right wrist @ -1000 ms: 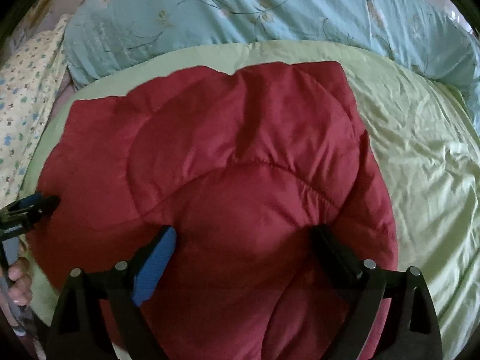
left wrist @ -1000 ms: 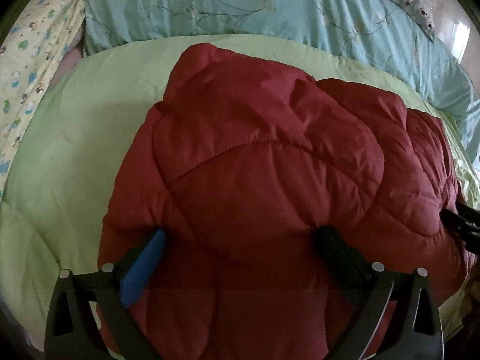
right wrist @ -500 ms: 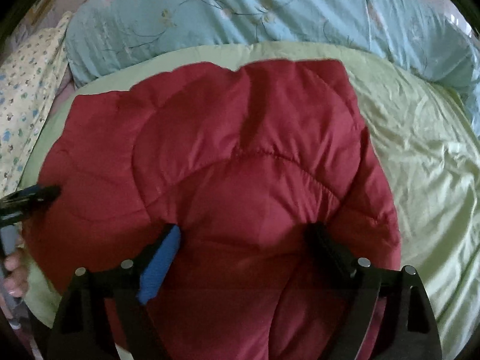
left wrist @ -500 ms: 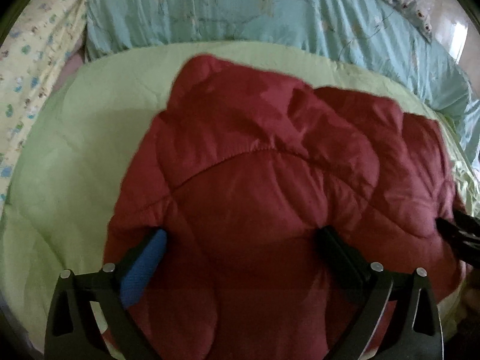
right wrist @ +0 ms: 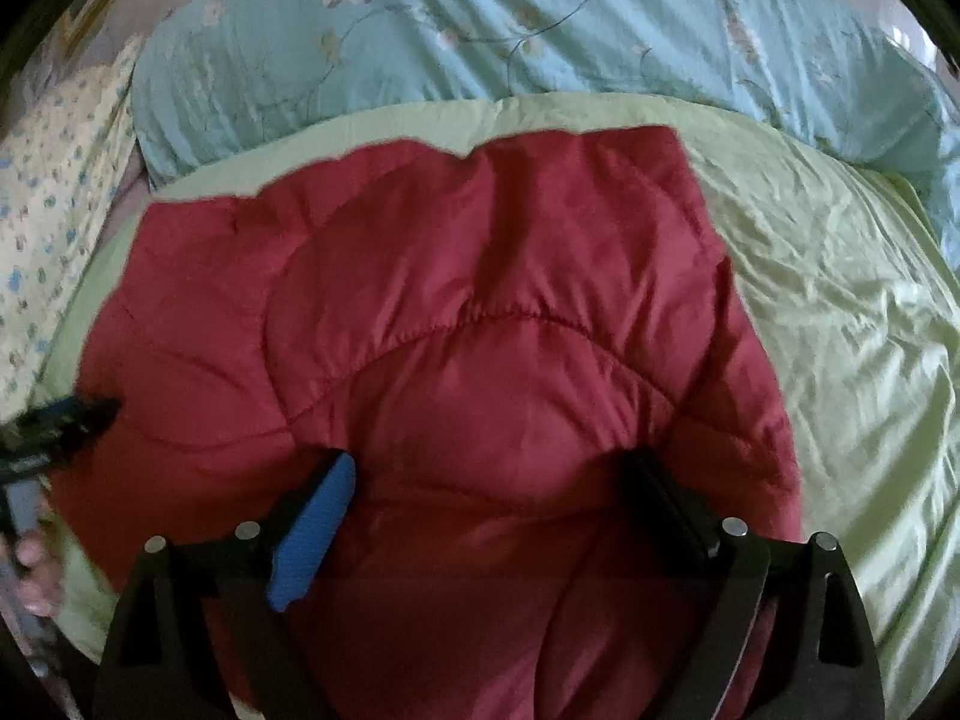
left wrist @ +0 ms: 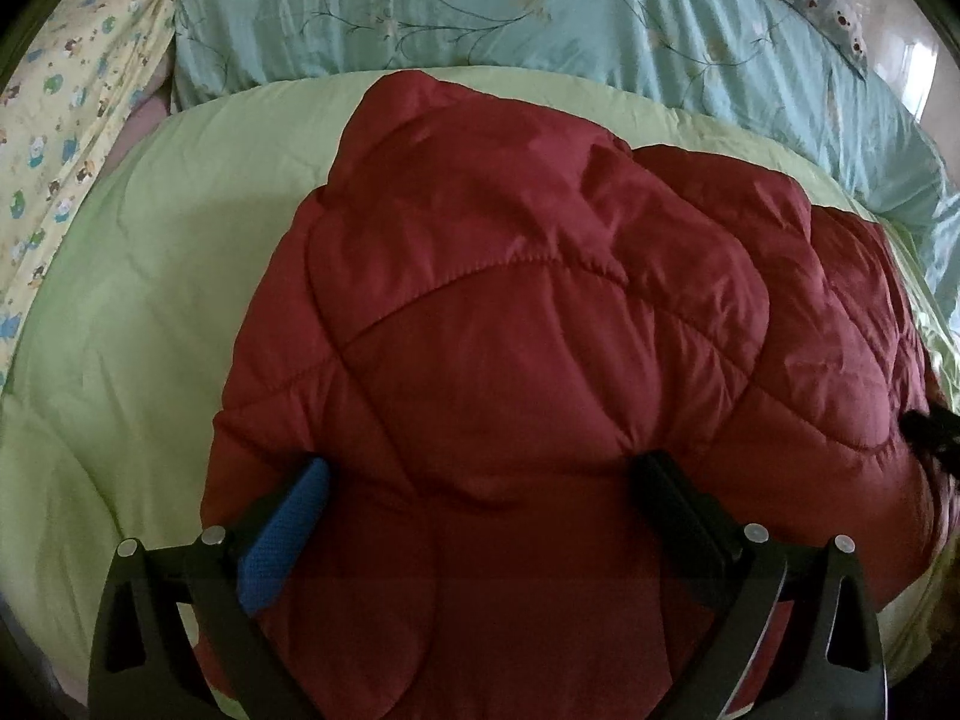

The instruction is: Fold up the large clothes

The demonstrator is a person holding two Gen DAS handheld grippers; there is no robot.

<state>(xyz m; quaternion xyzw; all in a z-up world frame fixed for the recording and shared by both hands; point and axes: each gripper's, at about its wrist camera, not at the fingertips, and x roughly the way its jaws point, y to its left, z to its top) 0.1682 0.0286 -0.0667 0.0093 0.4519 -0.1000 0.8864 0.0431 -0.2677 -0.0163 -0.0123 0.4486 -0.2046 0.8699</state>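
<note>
- Right tongs (right wrist: 486, 480): jaws wide and closing, a thick bulge of the red quilted jacket (right wrist: 456, 312) between them; the pads seem to dent the padding, but a firm grip cannot be confirmed.
- Left tongs (left wrist: 480, 486): jaws wide apart astride the near edge of the same jacket; padding bulges between them, and whether they pinch it I cannot tell.
- Jacket lies on the green quilt (left wrist: 150, 276) on the bed, already gathered into a compact, roughly rectangular bundle; no sleeve shows loose, so the sleeves look tucked in.
- Judgement: early folds appear done; a last fold of the near edge away toward the blue floral bedding (right wrist: 540, 30) seems left, then smoothing.
- Patterned yellow cloth (left wrist: 66, 120) lies along the bed's far left side, clear of the work.
</note>
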